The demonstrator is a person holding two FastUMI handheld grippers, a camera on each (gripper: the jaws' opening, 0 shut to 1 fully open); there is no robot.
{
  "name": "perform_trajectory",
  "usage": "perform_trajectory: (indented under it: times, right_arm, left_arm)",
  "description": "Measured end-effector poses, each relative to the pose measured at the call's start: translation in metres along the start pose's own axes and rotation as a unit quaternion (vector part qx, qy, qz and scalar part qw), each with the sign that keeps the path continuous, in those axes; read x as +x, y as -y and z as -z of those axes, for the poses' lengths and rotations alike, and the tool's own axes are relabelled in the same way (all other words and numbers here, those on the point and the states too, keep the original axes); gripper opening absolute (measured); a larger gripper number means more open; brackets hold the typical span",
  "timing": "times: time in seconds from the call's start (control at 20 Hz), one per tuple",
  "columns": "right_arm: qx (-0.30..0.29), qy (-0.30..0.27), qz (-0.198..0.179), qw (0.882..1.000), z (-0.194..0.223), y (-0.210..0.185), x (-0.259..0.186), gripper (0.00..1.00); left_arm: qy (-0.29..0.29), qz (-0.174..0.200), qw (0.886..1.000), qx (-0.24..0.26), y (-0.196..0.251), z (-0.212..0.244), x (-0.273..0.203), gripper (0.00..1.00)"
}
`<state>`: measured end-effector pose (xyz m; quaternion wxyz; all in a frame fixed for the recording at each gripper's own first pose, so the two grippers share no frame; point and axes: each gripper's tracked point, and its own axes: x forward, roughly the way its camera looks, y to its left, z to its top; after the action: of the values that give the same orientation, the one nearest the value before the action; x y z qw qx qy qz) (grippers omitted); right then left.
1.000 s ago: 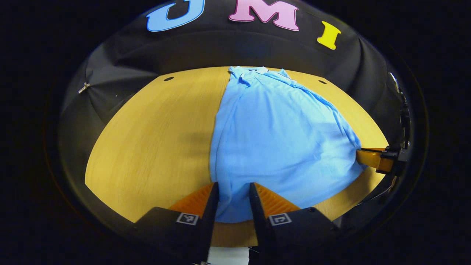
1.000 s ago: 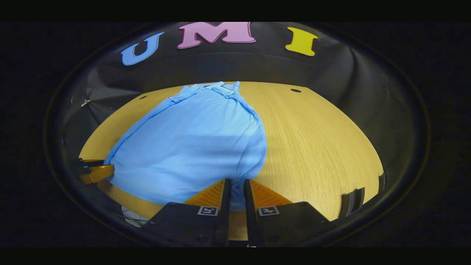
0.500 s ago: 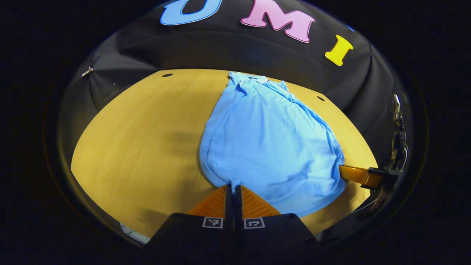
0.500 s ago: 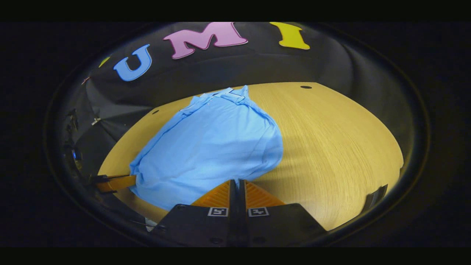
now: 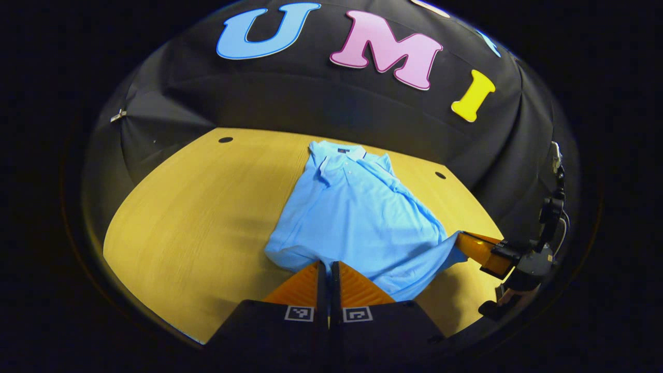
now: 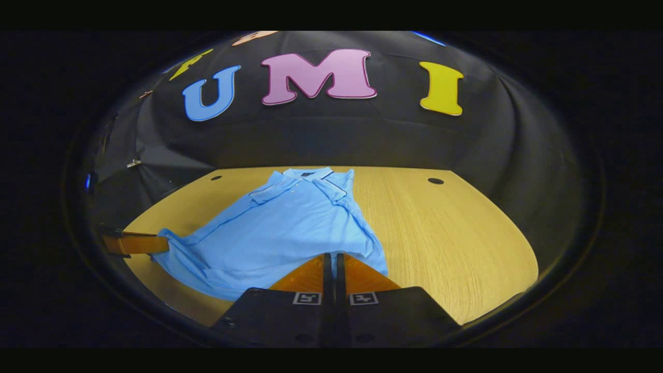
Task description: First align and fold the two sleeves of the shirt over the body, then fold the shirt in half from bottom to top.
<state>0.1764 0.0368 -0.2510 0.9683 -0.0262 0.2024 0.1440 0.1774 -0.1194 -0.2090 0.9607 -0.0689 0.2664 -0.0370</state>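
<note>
At the near hem, the shirt [image 5: 357,217] is pinched by both the left gripper [image 5: 325,265] and the right gripper [image 6: 333,257], fingers closed on cloth, and uneven lifting could skew the fold.

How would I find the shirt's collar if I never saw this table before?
Start at the wooden table under the black cloth wall. A light blue shirt lies on it, both grippers clamped on its near hem. The collar is at the far end, nearest the wall: the folded-over flaps with a small button placket between them, unlike the plain cloth below.
</note>
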Motion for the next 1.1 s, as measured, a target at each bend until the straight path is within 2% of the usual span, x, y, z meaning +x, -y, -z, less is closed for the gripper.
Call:
perform_trajectory:
  times: [0.15,0.2,0.3,0.35,0.4,0.45,0.5,0.55,0.6,0.65,0.7,0.75,1.1]
  right_arm:
    - [-0.007,0.029,0.007,1.0,-0.036,0.011,0.016,0.0]
    - [-0.008,0.04,0.007,0.999,-0.05,0.012,0.023,0.05]
    - [-0.014,0.063,0.006,0.998,-0.076,0.013,0.039,0.0]
    - [-0.02,0.074,0.004,0.997,-0.088,0.012,0.049,0.05]
    - [-0.028,0.086,0.003,0.996,-0.103,0.012,0.06,0.05]
    - [-0.034,0.097,0.0,0.995,-0.115,0.009,0.069,0.09]
    - [-0.039,0.106,-0.003,0.994,-0.127,0.007,0.081,0.07]
    - [-0.043,0.116,-0.007,0.992,-0.138,0.004,0.091,0.06]
    - [-0.047,0.126,-0.01,0.991,-0.149,0.002,0.102,0.05]
    - [-0.052,0.135,-0.011,0.989,-0.16,0.001,0.113,0.0]
    - [-0.055,0.146,-0.011,0.988,-0.171,0.001,0.124,0.0]
    - [-0.057,0.152,-0.01,0.987,-0.18,0.002,0.137,0.05]
    - [-0.041,0.179,-0.005,0.983,-0.235,0.019,0.234,0.05]
  left_arm:
    - [0.024,0.004,1.0,0.003,0.002,-0.033,0.008,0.06]
    - [0.033,0.004,0.999,0.008,0.004,-0.046,0.015,0.06]
    - [0.05,0.004,0.999,0.018,0.004,-0.07,0.03,0.06]
    - [0.059,0.007,0.998,0.02,0.004,-0.084,0.038,0.06]
    - [0.066,0.007,0.998,0.021,0.004,-0.096,0.048,0.06]
    - [0.074,0.008,0.997,0.022,0.004,-0.111,0.057,0.06]
    - [0.083,0.007,0.996,0.025,0.002,-0.126,0.067,0.06]
    - [0.093,0.007,0.995,0.029,-0.001,-0.142,0.078,0.11]
    - [0.104,0.006,0.994,0.031,-0.003,-0.159,0.089,0.06]
    - [0.113,0.007,0.993,0.031,-0.004,-0.176,0.1,0.06]
    - [0.121,0.01,0.992,0.03,-0.005,-0.19,0.112,0.06]
    - [0.128,0.009,0.991,0.032,-0.008,-0.204,0.124,0.06]
    - [0.151,0.015,0.987,0.052,-0.023,-0.276,0.227,0.06]
